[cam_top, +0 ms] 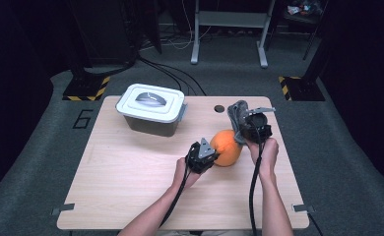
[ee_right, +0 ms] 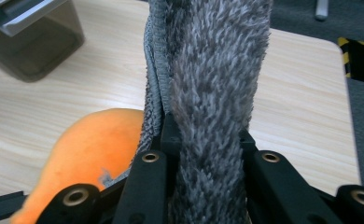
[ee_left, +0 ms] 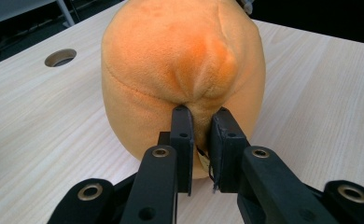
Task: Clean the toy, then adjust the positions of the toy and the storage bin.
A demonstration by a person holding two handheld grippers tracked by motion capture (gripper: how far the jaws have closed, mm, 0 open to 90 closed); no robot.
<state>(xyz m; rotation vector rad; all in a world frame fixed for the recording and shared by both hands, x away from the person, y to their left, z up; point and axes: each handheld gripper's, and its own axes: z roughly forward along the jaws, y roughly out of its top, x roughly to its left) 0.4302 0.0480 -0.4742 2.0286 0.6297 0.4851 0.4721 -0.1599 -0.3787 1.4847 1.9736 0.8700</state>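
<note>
- Left hand-held gripper (ee_left: 200,116) is clenched on a pinch of the orange plush (ee_left: 182,74), which sits on the worktop (cam_top: 131,167) directly ahead of it.
- Right hand-held gripper (ee_right: 208,135) is clamped on the grey furry cloth (ee_right: 213,70), which stands upright just beside the plush, touching it.
- The high view adds the lidded bin (cam_top: 153,109), well apart.

Orange plush toy (cam_top: 226,147): rounded, soft, stitched seams, sits on the table right of frame centre in the high view, a fold of its fabric pinched up. Grey fuzzy cloth (cam_top: 238,116): shaggy pile, bunched, hangs upright just above-right of the plush, touching its upper edge.
</note>
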